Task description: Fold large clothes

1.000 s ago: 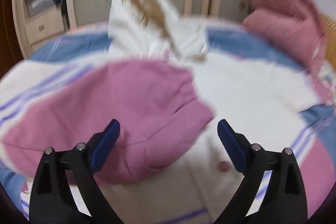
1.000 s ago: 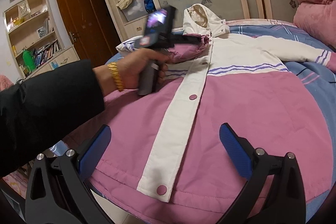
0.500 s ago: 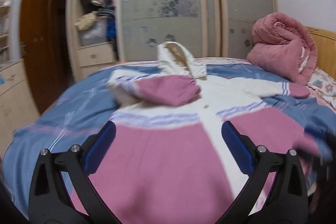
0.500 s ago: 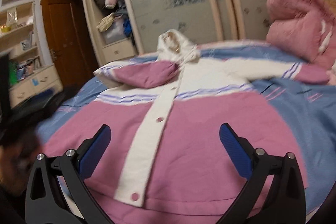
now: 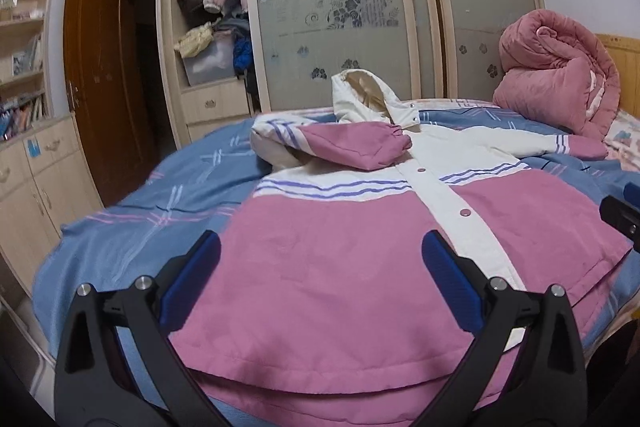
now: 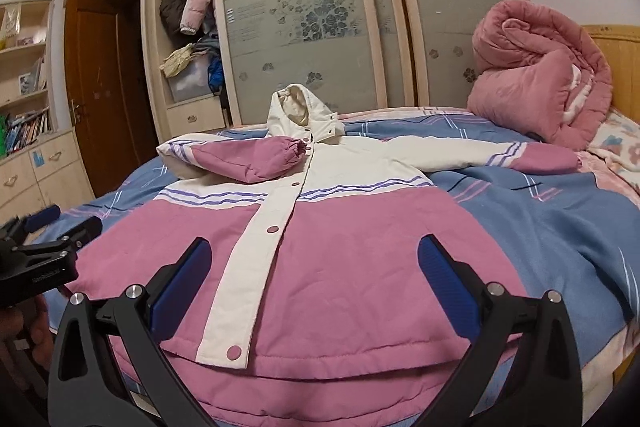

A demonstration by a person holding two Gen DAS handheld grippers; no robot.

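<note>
A pink and white hooded jacket [image 5: 340,247] lies flat, front up, on the bed; it also shows in the right wrist view [image 6: 340,259]. Its left sleeve [image 5: 352,145] is folded across the chest. Its right sleeve [image 6: 480,155] lies stretched out to the right. My left gripper [image 5: 320,279] is open and empty above the jacket's hem on the left. My right gripper [image 6: 316,283] is open and empty above the hem. The left gripper also shows at the left edge of the right wrist view [image 6: 44,227].
The bed has a blue striped sheet [image 5: 140,219]. A rolled pink quilt [image 6: 536,83] sits at the back right by the wooden headboard [image 6: 616,59]. A wardrobe with sliding doors [image 5: 340,7] stands behind, a cabinet [image 5: 32,195] at the left.
My left gripper has pulled back from the folded sleeve to the jacket's hem. My right gripper has shifted a little to the right. The sleeve stays folded on the chest.
</note>
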